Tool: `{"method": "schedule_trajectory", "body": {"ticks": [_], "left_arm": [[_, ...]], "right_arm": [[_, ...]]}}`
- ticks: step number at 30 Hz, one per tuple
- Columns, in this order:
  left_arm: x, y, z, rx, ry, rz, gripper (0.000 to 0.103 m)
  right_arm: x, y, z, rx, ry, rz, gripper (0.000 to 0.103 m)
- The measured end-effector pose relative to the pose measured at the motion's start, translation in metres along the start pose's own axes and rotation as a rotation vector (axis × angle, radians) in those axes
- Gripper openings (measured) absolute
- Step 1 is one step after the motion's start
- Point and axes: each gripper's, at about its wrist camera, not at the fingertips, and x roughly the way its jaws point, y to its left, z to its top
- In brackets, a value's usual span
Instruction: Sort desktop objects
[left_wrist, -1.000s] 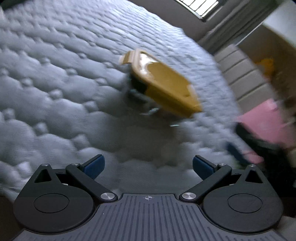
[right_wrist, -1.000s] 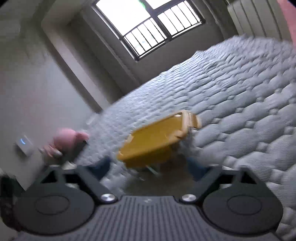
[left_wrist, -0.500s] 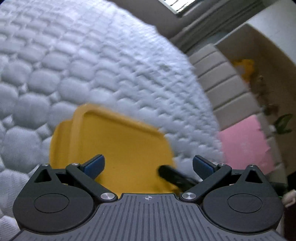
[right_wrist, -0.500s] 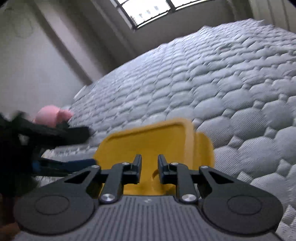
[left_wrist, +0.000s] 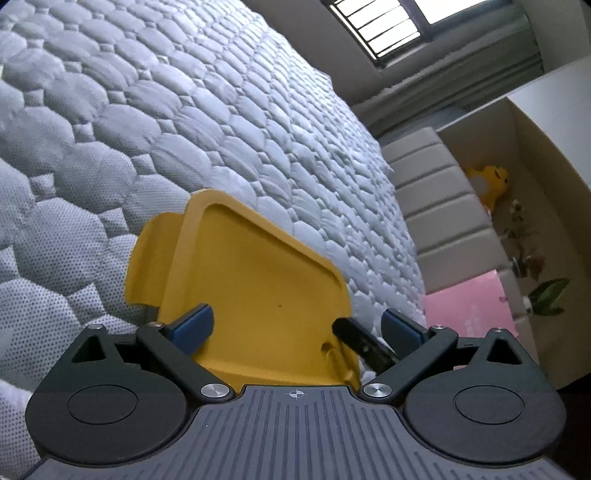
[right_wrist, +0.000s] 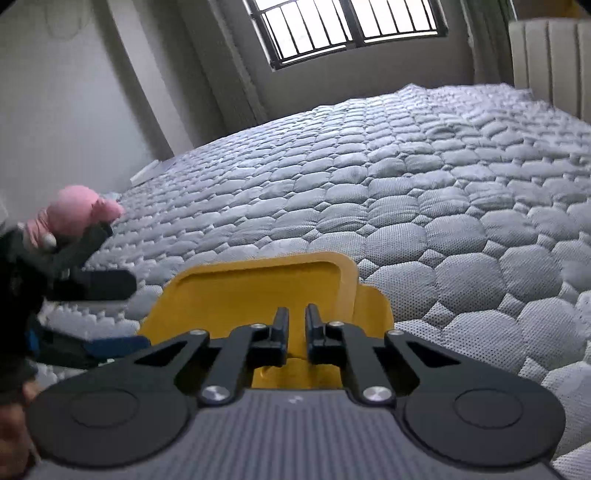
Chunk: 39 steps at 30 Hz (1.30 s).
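A yellow box lid (left_wrist: 255, 291) with side tabs lies over the quilted grey mattress (left_wrist: 110, 122). My left gripper (left_wrist: 297, 326) is open, its blue fingertips straddling the lid's near end. My right gripper (right_wrist: 295, 325) is shut on the lid's near tab (right_wrist: 295, 373). The lid (right_wrist: 255, 291) fills the lower middle of the right wrist view. The right gripper's finger (left_wrist: 360, 341) shows at the lid's near right corner in the left wrist view. The left gripper's fingers (right_wrist: 99, 282) show at the left in the right wrist view. What is under the lid is hidden.
A padded beige headboard (left_wrist: 439, 221) borders the mattress on the right. A pink sheet (left_wrist: 469, 310), a yellow plush (left_wrist: 487, 182) and a plant (left_wrist: 546, 291) sit by a cardboard wall. A pink plush (right_wrist: 77, 214) lies at the bed's left edge. A barred window (right_wrist: 351, 29) is behind.
Both grippers moved in from a distance to the yellow lid. My right gripper closed on its near tab. My left gripper stayed open and now straddles the lid.
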Motion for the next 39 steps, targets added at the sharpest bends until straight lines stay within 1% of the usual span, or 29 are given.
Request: {"method": "schedule_trajectory", "body": {"ticks": [3, 6, 8, 12, 18, 20, 22, 23, 24, 25, 26, 27, 29, 31, 33, 35, 37, 38, 39], "left_arm": [[-0.001, -0.001, -0.002, 0.022, -0.006, 0.002, 0.100], [0.000, -0.005, -0.006, 0.046, -0.017, 0.022, 0.100], [0.001, -0.008, -0.007, 0.050, -0.021, 0.029, 0.100], [0.000, -0.007, -0.010, 0.054, -0.026, 0.029, 0.100], [-0.001, -0.008, -0.011, 0.067, -0.031, 0.032, 0.100], [0.000, -0.012, -0.011, 0.080, -0.034, 0.052, 0.100], [0.001, -0.023, -0.011, 0.116, -0.032, 0.107, 0.100], [-0.002, -0.030, -0.014, 0.140, -0.040, 0.152, 0.100], [-0.006, -0.038, -0.017, 0.166, -0.050, 0.201, 0.100], [-0.013, -0.046, -0.023, 0.207, -0.072, 0.245, 0.100], [-0.020, -0.053, -0.029, 0.245, -0.093, 0.277, 0.100], [-0.029, -0.060, -0.037, 0.282, -0.112, 0.310, 0.100], [-0.042, -0.068, -0.053, 0.337, -0.119, 0.384, 0.101], [-0.051, -0.072, -0.071, 0.382, -0.098, 0.465, 0.101], [-0.055, -0.071, -0.090, 0.431, -0.058, 0.542, 0.102], [-0.059, -0.070, -0.108, 0.470, -0.016, 0.607, 0.102], [-0.063, -0.068, -0.124, 0.488, 0.012, 0.653, 0.102], [-0.067, -0.068, -0.130, 0.488, 0.013, 0.665, 0.103], [-0.072, -0.068, -0.135, 0.483, 0.005, 0.671, 0.103]], "right_arm": [[-0.001, 0.000, -0.004, -0.002, -0.025, -0.004, 0.007], [0.000, -0.004, -0.005, 0.016, -0.035, -0.003, 0.001], [0.002, -0.009, -0.003, 0.034, -0.032, 0.009, 0.000], [0.004, -0.017, -0.001, 0.061, -0.024, 0.036, 0.000], [0.003, -0.013, -0.005, 0.045, -0.041, 0.019, 0.000], [0.003, -0.010, -0.004, 0.026, -0.044, 0.008, 0.000], [0.000, -0.005, -0.001, -0.001, -0.036, 0.003, 0.000], [-0.005, -0.003, 0.001, -0.004, -0.030, -0.003, 0.010], [-0.010, -0.001, 0.003, -0.006, -0.024, -0.009, 0.028], [-0.016, 0.002, 0.005, -0.008, -0.017, -0.014, 0.039], [-0.024, 0.004, 0.005, -0.015, -0.023, -0.017, 0.058], [-0.036, 0.007, 0.004, -0.031, -0.048, -0.013, 0.075], [-0.060, 0.014, -0.001, -0.071, -0.069, -0.027, 0.093], [-0.077, 0.021, -0.009, -0.102, -0.036, -0.049, 0.094], [-0.087, 0.026, -0.020, -0.116, 0.046, -0.058, 0.097], [-0.093, 0.029, -0.032, -0.112, 0.123, -0.082, 0.097], [-0.098, 0.032, -0.045, -0.100, 0.198, -0.112, 0.097], [-0.100, 0.034, -0.051, -0.092, 0.231, -0.136, 0.097], [-0.101, 0.036, -0.054, -0.078, 0.257, -0.178, 0.097]]}}
